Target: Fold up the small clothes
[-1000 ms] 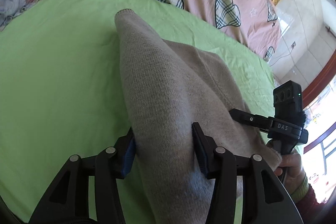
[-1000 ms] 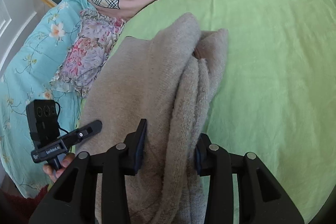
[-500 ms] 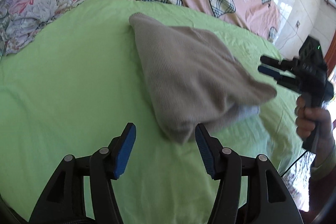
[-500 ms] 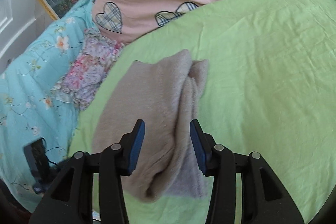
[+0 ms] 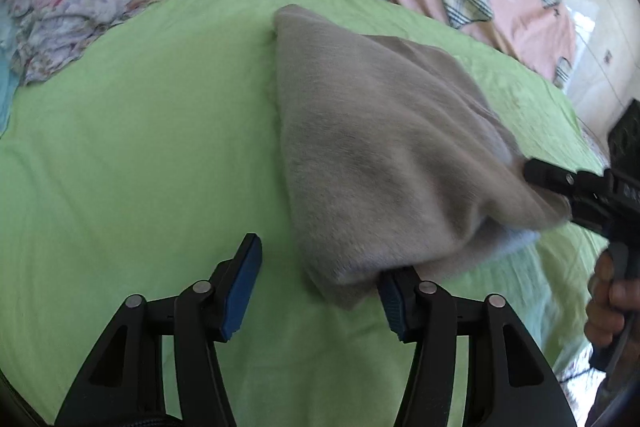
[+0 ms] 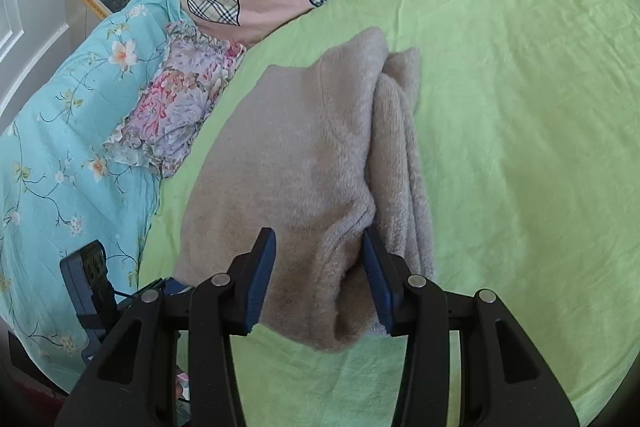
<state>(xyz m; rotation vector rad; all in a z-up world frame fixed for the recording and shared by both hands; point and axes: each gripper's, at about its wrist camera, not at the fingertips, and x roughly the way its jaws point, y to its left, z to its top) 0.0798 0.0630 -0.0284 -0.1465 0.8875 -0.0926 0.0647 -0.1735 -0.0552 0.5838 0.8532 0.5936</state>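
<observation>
A folded beige sweater (image 5: 384,155) lies on the green sheet (image 5: 132,155). The left gripper (image 5: 318,287) is closing but grips nothing, the sweater's near corner draping over 1 pad. The right gripper (image 6: 320,275) straddles the sweater's near edge; whether its pads pinch it cannot be told.

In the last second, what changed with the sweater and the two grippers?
Both let go: a second ago each hand-held gripper was clamped on the beige sweater, lifting it. It dropped to the green sheet as a folded bundle. The left hand-held gripper is closing beside its near corner, gripping nothing; the right hand-held gripper straddles the near edge without pinching it. The bedding stayed put.
</observation>
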